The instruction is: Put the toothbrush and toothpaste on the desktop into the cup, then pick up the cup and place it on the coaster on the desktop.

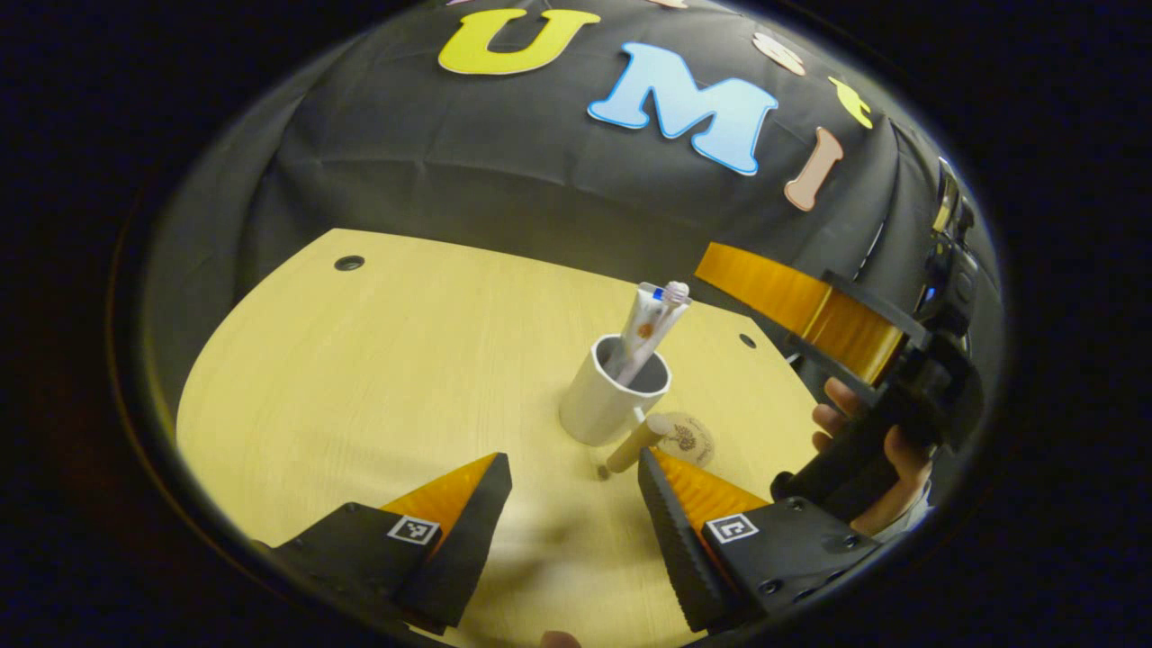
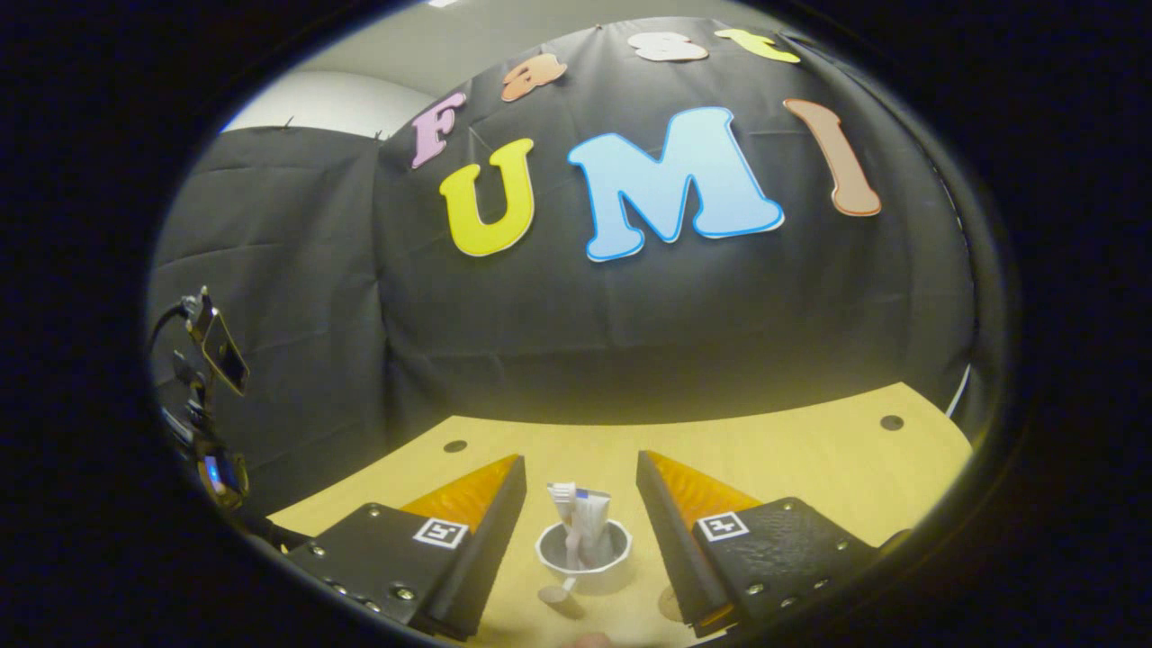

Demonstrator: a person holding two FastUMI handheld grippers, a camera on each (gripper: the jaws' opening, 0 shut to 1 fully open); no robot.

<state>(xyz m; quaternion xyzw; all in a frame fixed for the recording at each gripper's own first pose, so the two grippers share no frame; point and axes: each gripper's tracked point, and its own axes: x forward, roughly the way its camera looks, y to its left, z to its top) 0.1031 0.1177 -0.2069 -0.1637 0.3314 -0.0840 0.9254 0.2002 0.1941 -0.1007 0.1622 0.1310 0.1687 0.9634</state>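
The white cup (image 1: pixel 605 396) stands upright on the wooden desktop (image 1: pixel 360 387), holding the toothpaste tube (image 1: pixel 643 326) and the toothbrush (image 1: pixel 673 295), bristles up. Its tan handle (image 1: pixel 634 445) points toward me. Just right of the cup lies a round printed coaster (image 1: pixel 688 439). My left gripper (image 1: pixel 572 475) is open, low over the desk, just short of the cup. In the right gripper view the cup (image 2: pixel 583 554) with the toothbrush (image 2: pixel 563 497) and the toothpaste (image 2: pixel 591 517) sits below and between the fingers of my open right gripper (image 2: pixel 580 463). The right gripper (image 1: pixel 765 301) hovers above and right of the cup, held by a hand (image 1: pixel 886 450).
Small round holes (image 1: pixel 349 263) (image 1: pixel 747 340) mark the desktop's far side. A device on a stand (image 2: pixel 216 346) rises beyond the desk's left edge in the right gripper view. Black cloth walls close in behind the desk.
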